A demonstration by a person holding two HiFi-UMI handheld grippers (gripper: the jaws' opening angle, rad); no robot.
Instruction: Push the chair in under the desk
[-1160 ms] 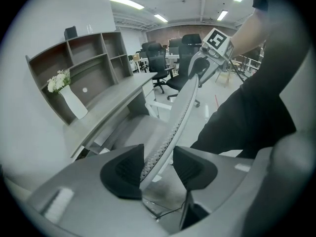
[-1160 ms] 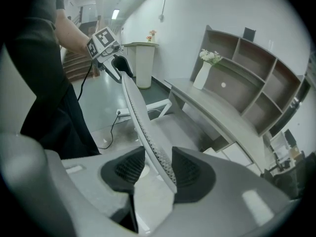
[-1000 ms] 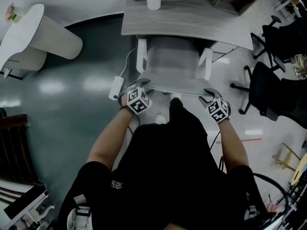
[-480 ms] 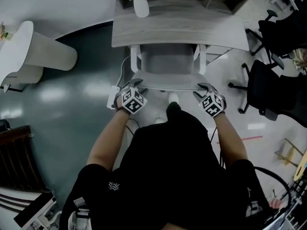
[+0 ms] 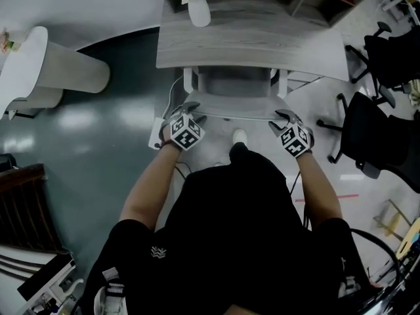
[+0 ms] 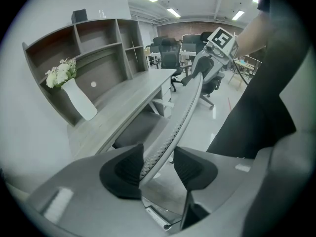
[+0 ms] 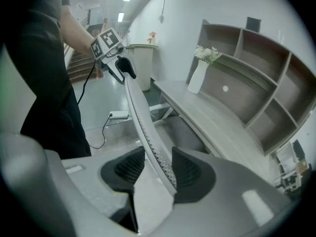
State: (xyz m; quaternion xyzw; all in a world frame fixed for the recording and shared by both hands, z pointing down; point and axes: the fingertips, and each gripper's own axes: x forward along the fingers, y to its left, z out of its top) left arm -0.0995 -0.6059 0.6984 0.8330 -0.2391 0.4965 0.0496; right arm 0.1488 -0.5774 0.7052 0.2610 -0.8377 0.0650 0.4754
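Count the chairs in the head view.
3. One grey chair is partly under the desk. Two black office chairs are at the right edge, one upper and one lower. Others may lie out of frame.

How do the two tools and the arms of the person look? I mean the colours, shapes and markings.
The left tool and the right tool each have a light grey body and two black ribbed pads. Each carries a white cube printed with black square markers. The person wears a black short-sleeved top; the forearms are bare.
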